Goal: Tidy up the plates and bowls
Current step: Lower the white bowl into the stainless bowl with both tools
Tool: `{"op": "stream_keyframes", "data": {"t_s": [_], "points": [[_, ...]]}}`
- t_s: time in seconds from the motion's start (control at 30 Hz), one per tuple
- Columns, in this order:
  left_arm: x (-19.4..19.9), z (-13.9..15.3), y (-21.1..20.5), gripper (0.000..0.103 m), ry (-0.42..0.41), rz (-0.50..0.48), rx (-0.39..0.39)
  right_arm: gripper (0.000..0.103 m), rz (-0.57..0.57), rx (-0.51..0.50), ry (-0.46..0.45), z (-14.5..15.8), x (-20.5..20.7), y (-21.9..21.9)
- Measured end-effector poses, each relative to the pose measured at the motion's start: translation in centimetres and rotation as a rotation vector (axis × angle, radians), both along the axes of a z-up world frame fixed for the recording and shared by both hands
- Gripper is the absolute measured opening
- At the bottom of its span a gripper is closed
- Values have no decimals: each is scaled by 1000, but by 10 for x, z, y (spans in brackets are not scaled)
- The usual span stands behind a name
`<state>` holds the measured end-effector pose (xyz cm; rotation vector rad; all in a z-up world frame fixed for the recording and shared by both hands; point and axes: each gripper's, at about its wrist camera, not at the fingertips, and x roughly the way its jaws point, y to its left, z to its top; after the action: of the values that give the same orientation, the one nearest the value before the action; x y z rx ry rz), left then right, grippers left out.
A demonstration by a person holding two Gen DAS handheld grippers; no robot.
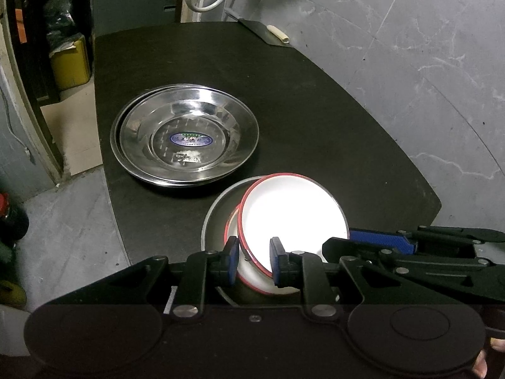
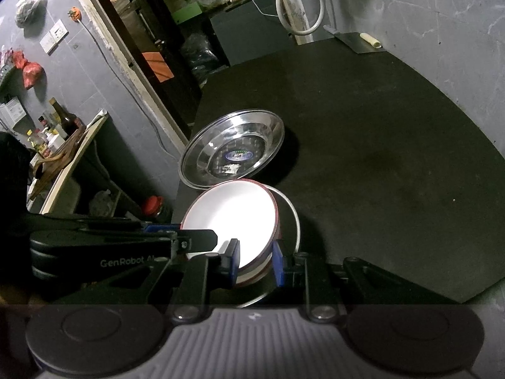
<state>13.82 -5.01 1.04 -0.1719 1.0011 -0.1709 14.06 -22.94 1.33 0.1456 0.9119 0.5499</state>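
Observation:
A white bowl with a red rim (image 1: 293, 218) (image 2: 230, 214) sits tilted on another red-rimmed white bowl, inside a grey-rimmed dish (image 1: 214, 208) (image 2: 293, 218) on the black table. My left gripper (image 1: 254, 260) straddles the top bowl's near rim with a gap at each pad. My right gripper (image 2: 255, 263) straddles its rim from the other side, fingers close to the rim. Two stacked steel plates (image 1: 186, 135) (image 2: 233, 148) lie beyond the bowls.
The black table (image 1: 315, 110) (image 2: 394, 158) stands against a grey marbled wall. A cleaver with a pale handle (image 1: 268, 33) (image 2: 363, 42) lies at its far edge. Yellow container (image 1: 71, 63) and clutter stand left of the table; a shelf with bottles (image 2: 53, 132) is far left.

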Motion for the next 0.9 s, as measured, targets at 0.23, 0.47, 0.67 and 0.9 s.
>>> {"op": "stream_keyframes", "data": {"t_s": [0.23, 0.47, 0.67, 0.9], "points": [[0, 0, 0, 23, 0, 1, -1, 25, 2, 3, 2, -1, 0, 0], [0, 0, 0, 24, -1, 2, -1, 25, 4, 7, 4, -2, 0, -1], [0, 0, 0, 27, -2, 2, 0, 25, 4, 7, 5, -2, 0, -1], [0, 1, 1, 34, -2, 11, 6, 27, 10, 13, 2, -2, -1, 0]]}}
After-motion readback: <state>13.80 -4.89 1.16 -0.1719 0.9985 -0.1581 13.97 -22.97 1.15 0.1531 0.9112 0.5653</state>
